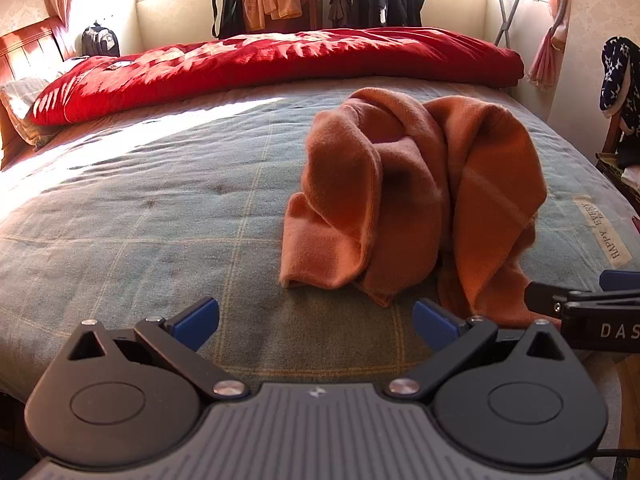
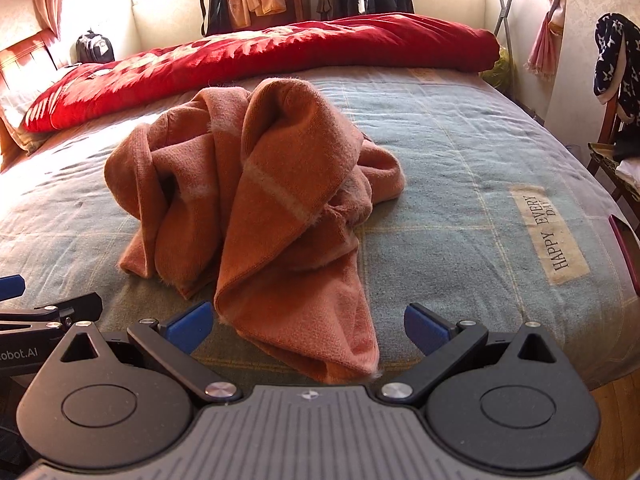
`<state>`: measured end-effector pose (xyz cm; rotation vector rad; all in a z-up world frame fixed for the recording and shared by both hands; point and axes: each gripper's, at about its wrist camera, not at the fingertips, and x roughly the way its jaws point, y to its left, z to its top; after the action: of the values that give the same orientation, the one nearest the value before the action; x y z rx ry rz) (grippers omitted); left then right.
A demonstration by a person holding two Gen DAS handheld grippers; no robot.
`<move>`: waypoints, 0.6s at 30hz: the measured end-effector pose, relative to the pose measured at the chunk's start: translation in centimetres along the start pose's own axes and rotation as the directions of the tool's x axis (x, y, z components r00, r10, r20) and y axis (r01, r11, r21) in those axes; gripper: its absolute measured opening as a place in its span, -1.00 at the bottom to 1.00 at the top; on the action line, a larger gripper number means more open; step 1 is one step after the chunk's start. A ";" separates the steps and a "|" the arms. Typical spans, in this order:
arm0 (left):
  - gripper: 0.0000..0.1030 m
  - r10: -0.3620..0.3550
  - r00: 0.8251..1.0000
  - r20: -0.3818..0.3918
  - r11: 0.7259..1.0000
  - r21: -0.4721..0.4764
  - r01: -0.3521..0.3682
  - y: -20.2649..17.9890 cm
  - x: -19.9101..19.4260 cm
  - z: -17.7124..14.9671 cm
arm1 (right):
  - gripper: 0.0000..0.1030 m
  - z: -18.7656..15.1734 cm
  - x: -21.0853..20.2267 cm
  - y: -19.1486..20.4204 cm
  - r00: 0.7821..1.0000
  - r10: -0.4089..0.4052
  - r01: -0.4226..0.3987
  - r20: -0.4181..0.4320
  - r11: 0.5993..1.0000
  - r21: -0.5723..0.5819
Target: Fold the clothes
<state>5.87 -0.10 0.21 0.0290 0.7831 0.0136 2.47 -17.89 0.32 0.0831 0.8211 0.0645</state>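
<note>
At the far left, a wooden headboard [image 1: 28, 50] is seen, with a dark backpack [image 1: 100, 42] standing just beside it against the far wall. A red quilt [image 1: 256, 64] is laid along the far side of the bed, running from the left nearly to the right edge. The nearer part of the bed is covered by a grey-blue checked bedspread [image 1: 140, 208], lit by sun on its left.

The left gripper [image 1: 316, 322] is held low over the near edge of the bedspread. Its jaws are spread wide and nothing is held between them; its blue pads [image 1: 196, 320] are seen well apart, with bare bedspread between them.

The orange garment [image 1: 416, 192] is found crumpled in a raised heap on the bedspread, right of the middle in the left wrist view and just beyond the left gripper's right finger. A pale stripe is seen across its folds.

The right gripper [image 2: 308, 328] is also held low at the near edge of the bed, with its jaws spread wide. The nearest flap of the orange garment [image 2: 280, 216] lies between its fingers, but nothing is clamped and the pads are not closed on the cloth.

Further right, a label reading "HAPPY EVERY DAY" [image 2: 550, 232] is sewn onto the bedspread. At the far right, a dark star-patterned cloth [image 2: 612, 64] is hung over a chair beside the bed.
</note>
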 end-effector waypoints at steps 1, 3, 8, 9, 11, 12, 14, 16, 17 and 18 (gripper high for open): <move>0.99 0.001 1.000 0.003 1.000 0.002 -0.001 0.0 0.3 0.5 | 1.00 0.5 0.2 -0.1 1.000 -0.003 0.003 0.007 1.000 -0.001; 0.99 0.002 1.000 0.008 1.000 0.004 -0.002 0.1 1.0 1.7 | 1.00 1.5 0.7 -0.3 1.000 -0.007 0.007 0.017 1.000 0.003; 0.99 0.009 1.000 0.029 1.000 0.013 -0.009 0.1 2.9 4.9 | 1.00 3.6 2.5 -0.9 1.000 -0.006 0.005 0.025 1.000 0.020; 0.99 0.010 0.999 0.034 1.000 0.015 -0.010 0.0 3.4 5.5 | 1.00 3.9 2.9 -1.1 1.000 -0.005 0.004 0.025 1.000 0.024; 0.99 0.010 0.999 0.040 1.000 0.023 -0.011 -0.2 4.7 6.7 | 1.00 4.2 3.8 -1.3 1.000 0.000 0.000 0.018 0.999 0.037; 0.99 0.018 0.999 0.032 0.999 0.029 -0.018 -0.3 5.5 7.0 | 1.00 4.2 4.3 -1.4 1.000 0.003 -0.003 0.011 0.999 0.040; 0.99 0.029 0.999 0.014 0.999 0.045 -0.029 -0.3 7.1 7.4 | 1.00 4.3 5.1 -1.7 1.000 0.005 -0.004 -0.004 0.999 0.044; 0.99 0.037 0.999 0.000 0.998 0.057 -0.037 0.1 8.4 7.5 | 1.00 4.3 5.7 -1.9 1.000 -0.008 0.008 -0.012 0.999 0.043; 0.99 0.042 0.999 -0.004 0.997 0.062 -0.041 0.4 8.9 7.5 | 1.00 4.3 5.9 -2.0 1.000 -0.014 0.015 -0.012 0.999 0.042; 1.00 0.045 0.999 -0.004 0.997 0.068 -0.045 0.9 9.3 7.5 | 1.00 4.4 6.1 -2.2 1.000 -0.021 0.021 -0.009 0.999 0.043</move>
<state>17.71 0.82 -0.99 0.1111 0.7882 0.0298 9.88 -19.75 -1.34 0.1146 0.8321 0.0278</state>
